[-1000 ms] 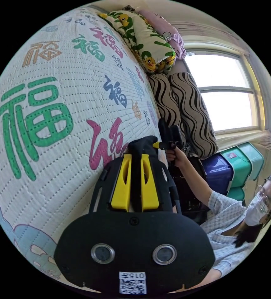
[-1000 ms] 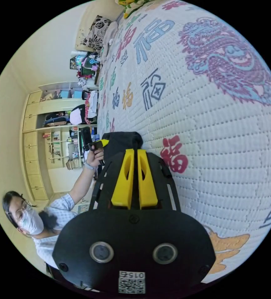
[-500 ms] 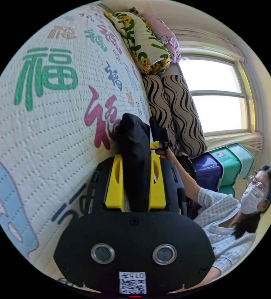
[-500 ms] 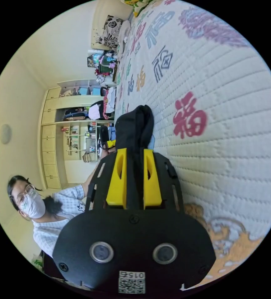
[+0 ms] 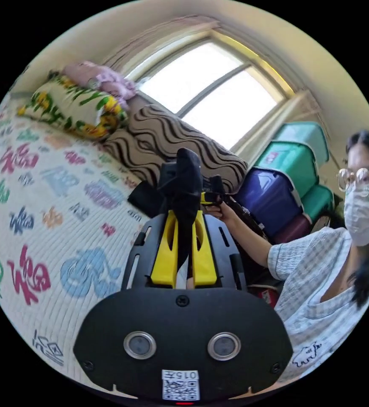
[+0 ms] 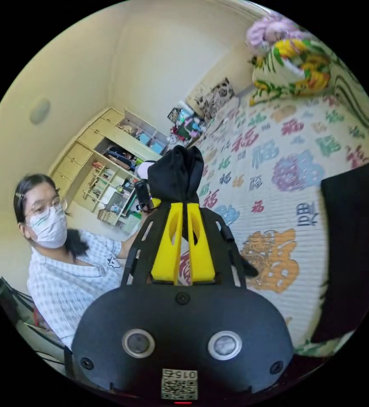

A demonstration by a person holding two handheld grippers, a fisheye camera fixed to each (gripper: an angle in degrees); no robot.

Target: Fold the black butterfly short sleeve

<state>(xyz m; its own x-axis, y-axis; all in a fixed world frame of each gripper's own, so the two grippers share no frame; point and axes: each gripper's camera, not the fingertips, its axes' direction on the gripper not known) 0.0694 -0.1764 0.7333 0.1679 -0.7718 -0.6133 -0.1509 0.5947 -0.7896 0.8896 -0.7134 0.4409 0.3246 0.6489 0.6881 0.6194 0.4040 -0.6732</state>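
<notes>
While 2 tongs, left tongs (image 5: 183, 220) and right tongs (image 6: 182, 212), each clench 1 black shirt (image 5: 183, 178), it hangs above 1 bed (image 5: 44, 203).

The left tongs (image 5: 183, 220) were clamped on a bunch of the black shirt (image 5: 182, 182), lifted above the bed (image 5: 44, 212). Beyond them a person's hand (image 5: 226, 210) held the right tongs (image 5: 212, 193) beside striped pillows (image 5: 171, 135) at the bed's far edge.

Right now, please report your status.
Left gripper and right gripper shut on the black shirt. Shirt lifted above the bed. Nothing blocking.
</notes>
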